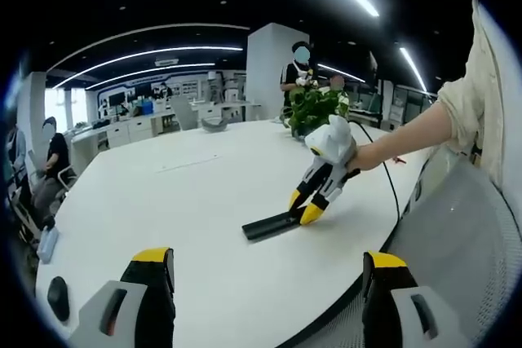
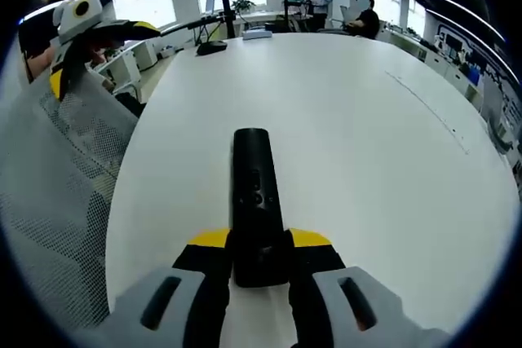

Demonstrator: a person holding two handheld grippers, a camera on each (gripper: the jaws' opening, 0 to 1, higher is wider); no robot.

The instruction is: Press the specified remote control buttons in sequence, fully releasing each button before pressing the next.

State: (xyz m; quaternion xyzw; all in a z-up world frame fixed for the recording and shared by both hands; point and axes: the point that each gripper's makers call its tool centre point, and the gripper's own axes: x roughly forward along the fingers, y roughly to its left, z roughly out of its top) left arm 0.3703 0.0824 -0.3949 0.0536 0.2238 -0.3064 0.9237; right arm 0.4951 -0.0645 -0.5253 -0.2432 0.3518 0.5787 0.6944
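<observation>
the right gripper (image 2: 259, 252) clamped the near end of a slim black remote (image 2: 254, 201) lying on the white table (image 2: 367, 144); its buttons showed in the right gripper view. the left gripper (image 1: 265, 270) hung wide, holding nothing.

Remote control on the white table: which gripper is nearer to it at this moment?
Right. The right gripper has its jaws around the remote control's near end; the left gripper hangs open at the table's edge, well short.
</observation>
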